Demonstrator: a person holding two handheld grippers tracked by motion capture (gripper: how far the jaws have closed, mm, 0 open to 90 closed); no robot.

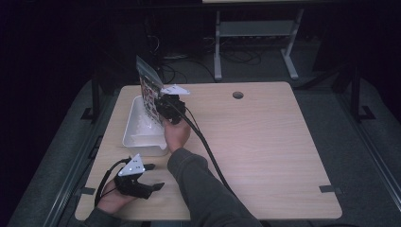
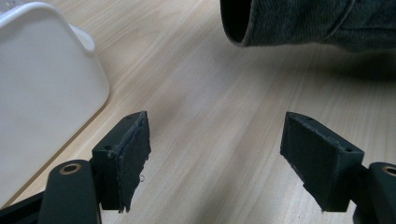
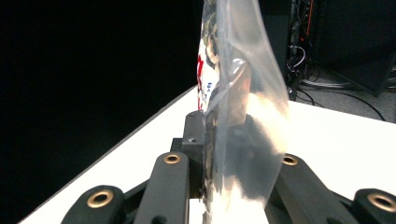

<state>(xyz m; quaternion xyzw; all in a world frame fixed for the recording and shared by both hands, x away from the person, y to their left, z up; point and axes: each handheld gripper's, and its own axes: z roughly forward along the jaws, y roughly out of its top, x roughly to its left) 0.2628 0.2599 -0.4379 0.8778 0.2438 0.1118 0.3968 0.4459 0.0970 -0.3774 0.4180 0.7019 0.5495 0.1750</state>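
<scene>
While pinched upright between the clenched jaws of the right gripper (image 1: 166, 109), printed plastic packet (image 1: 147, 90) above white tub (image 1: 137, 137), left gripper (image 1: 152, 176) released nearer the person, jaws wide over bare wooden table (image 1: 265, 142).

Clear printed bag (image 1: 147, 92) upright over white tub (image 1: 135, 135)

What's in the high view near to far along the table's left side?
Left hand-held gripper → white tub → right hand-held gripper, shut on the bag, whose top reaches farthest.
</scene>
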